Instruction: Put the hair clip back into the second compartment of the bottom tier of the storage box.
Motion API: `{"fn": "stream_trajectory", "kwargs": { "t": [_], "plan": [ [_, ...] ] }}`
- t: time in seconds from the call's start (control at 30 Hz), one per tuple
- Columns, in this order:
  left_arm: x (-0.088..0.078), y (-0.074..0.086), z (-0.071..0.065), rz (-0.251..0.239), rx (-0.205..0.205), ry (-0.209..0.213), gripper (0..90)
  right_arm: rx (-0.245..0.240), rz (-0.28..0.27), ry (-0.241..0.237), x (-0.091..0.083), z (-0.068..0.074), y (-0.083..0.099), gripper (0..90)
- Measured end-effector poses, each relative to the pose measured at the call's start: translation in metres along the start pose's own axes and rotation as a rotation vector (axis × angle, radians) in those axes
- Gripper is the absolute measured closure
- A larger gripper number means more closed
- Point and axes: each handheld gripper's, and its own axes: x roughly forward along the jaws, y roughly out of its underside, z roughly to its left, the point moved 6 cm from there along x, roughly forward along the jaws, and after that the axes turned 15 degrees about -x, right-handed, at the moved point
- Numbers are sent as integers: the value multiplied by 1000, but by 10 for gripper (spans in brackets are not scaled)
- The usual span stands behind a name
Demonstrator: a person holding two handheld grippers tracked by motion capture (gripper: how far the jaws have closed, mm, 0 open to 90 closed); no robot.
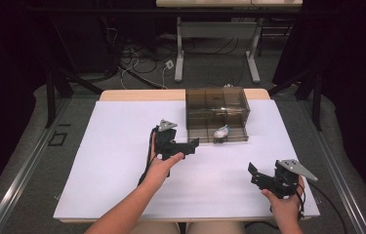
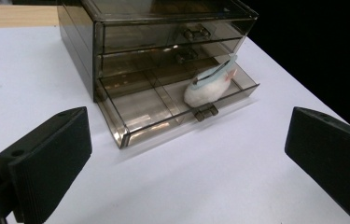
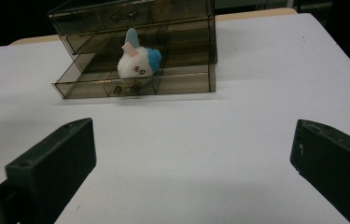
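Observation:
A smoky clear drawer cabinet (image 1: pixel 216 105) (image 2: pixel 163 28) (image 3: pixel 172 28) stands at the back of the white table. Its bottom drawer (image 2: pixel 140 109) (image 3: pixel 102 84) is pulled out. A small white plush toy (image 1: pixel 221 131) (image 2: pixel 209 86) (image 3: pixel 137 63) with blue ears lies in the drawer's right half. My left gripper (image 1: pixel 196 145) (image 2: pixel 186 158) is open and empty, a little in front of the drawer and to its left. My right gripper (image 1: pixel 254 173) (image 3: pixel 191 163) is open and empty near the table's front right.
The white sheet (image 1: pixel 122 161) covers the tabletop, with a strip of wood (image 1: pixel 141 95) showing at the back edge. Beyond the table stand a desk frame (image 1: pixel 217 44) and loose cables on the floor.

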Motion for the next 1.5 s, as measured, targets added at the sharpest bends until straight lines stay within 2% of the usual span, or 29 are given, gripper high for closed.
{"fn": "stream_trajectory", "kwargs": {
  "t": [0.07, 0.3, 0.4, 0.47, 0.57, 0.63, 0.73, 0.77, 1.0, 1.2, 1.23, 1.3, 1.33, 1.5],
  "plan": [
    [-4, 1, 0, 8, -12, 6, 6, -2, -9, -3, 0, 0, 0, 0],
    [-14, 3, 1, -1, 1, 4, 15, -2, -18, 1, 1, 1, 0, 0],
    [-18, 4, 1, 5, 0, 3, 15, -5, 15, -10, -1, 1, 1, 0],
    [-20, 4, 1, -3, 7, 4, 16, -2, -5, -9, 0, 1, 0, 0],
    [-22, 5, 0, 1, 14, 0, 16, 3, 6, -7, 0, 1, 1, 0],
    [-24, 6, 0, 4, 14, 7, 16, 7, -13, -6, 2, 1, 0, 1],
    [-26, 6, 0, 6, 16, 8, 18, 3, 8, -10, 0, 1, 1, 2],
    [-26, 7, 1, 6, 9, 6, 19, 7, -12, -8, 2, 1, 1, 4],
    [-28, 7, 3, 6, 1, 0, 24, 5, 0, -9, 1, 0, 2, 19],
    [-32, 6, 3, 1, 23, -9, 26, 18, 11, -7, 0, -1, 3, 19],
    [-33, 6, 3, -2, 16, -4, 27, 20, -4, -5, 0, -1, 2, 19],
    [-36, 5, 4, -4, 25, -8, 27, 21, -2, -7, 0, 0, 2, 19],
    [-38, 6, 4, -6, 16, -7, 27, 20, -2, -7, -1, 0, 2, 19],
    [-46, 7, 7, -20, 45, -28, 27, 16, -3, -6, -1, -1, 2, 19]
  ]
}}
